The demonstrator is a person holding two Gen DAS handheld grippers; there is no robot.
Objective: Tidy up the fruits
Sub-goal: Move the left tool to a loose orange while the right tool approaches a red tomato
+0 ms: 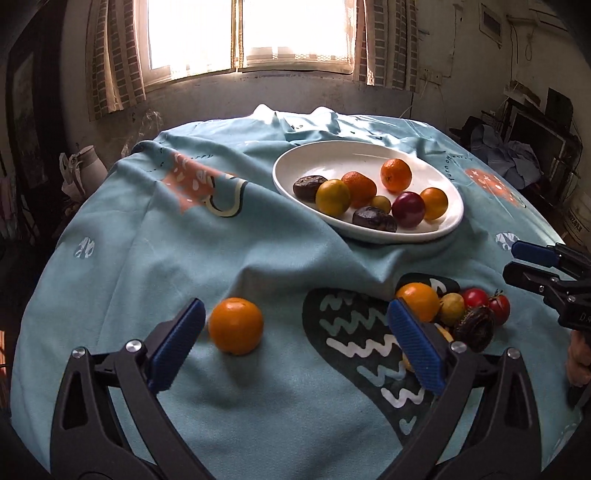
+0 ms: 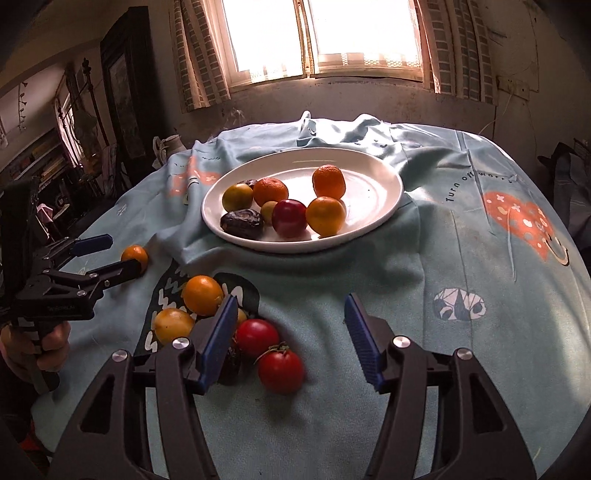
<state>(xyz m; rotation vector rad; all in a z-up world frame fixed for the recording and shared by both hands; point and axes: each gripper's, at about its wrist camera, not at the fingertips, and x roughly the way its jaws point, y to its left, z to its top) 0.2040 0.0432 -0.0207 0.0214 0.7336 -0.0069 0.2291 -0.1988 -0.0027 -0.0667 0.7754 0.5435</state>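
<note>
Both grippers empty: left gripper [image 1: 295, 332] gaping beside a lone orange [image 1: 235, 325], right gripper [image 2: 290, 332] released by the tomatoes [image 2: 280, 365] (white plate [image 2: 388, 206] already collects fruit).

Each camera sat just behind its own fingers, angled down across the table toward the window [image 1: 243, 33]. The left view looked from further left. Both shared the white plate [image 1: 452, 218], the blue cloth [image 2: 424, 258] and the loose fruit pile [image 2: 229, 325].
</note>
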